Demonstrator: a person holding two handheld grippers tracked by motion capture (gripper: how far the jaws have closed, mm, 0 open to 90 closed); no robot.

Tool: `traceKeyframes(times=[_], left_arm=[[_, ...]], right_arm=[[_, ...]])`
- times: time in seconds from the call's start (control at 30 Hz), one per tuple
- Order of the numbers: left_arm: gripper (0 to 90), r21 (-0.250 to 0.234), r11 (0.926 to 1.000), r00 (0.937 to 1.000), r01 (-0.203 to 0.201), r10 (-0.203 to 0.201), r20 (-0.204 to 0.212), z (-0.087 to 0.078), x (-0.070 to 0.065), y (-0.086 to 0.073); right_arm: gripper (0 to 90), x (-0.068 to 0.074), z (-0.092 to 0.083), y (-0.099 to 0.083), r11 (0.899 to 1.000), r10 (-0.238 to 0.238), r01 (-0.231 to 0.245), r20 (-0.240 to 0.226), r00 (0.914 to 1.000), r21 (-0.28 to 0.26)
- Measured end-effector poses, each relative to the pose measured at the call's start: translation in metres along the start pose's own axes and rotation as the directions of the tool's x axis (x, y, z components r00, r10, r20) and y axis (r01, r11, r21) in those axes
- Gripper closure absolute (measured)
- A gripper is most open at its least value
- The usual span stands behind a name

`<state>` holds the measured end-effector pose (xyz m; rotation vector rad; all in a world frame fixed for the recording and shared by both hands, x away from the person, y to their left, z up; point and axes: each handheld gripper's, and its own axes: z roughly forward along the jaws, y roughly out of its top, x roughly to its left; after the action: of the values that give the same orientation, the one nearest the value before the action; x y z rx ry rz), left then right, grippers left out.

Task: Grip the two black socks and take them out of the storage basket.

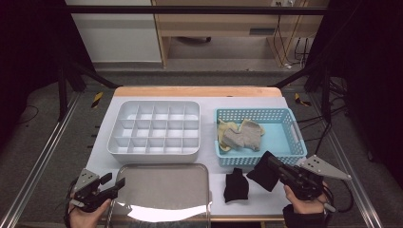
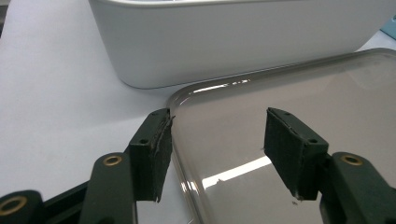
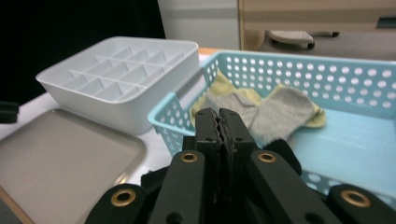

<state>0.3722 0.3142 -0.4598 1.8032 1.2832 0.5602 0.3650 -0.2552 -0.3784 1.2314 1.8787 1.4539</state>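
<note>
Right tool (image 1: pixel 269 161) clamped on black sock (image 1: pixel 264 172), left tool (image 1: pixel 114 183) agape over tray (image 1: pixel 190 172)

No text, label, brand, number or sign can be read anywhere in these pictures.
</note>
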Motion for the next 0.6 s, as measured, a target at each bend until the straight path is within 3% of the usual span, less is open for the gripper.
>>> traceKeyframes(times=[0.13,0.3,0.6], left_arm=[[40.8,0.000,1.0000,1.0000,0.000,0.000,-0.001,0.000,0.000,0.000],[40.8,-0.001,1.0000,1.0000,0.001,-0.001,0.001,0.000,0.000,0.000],[40.8,0.000,1.0000,1.0000,-0.002,0.002,0.000,0.000,-0.001,0.000]], right_arm=[[87.1,-0.003,0.003,-0.007,1.000,-0.005,0.005,0.014,0.9999,0.026],[87.1,-0.010,0.009,-0.019,0.995,-0.031,0.023,0.078,0.9965,0.094],[87.1,-0.025,0.015,-0.038,0.986,-0.007,-0.010,0.103,0.9946,0.166]])
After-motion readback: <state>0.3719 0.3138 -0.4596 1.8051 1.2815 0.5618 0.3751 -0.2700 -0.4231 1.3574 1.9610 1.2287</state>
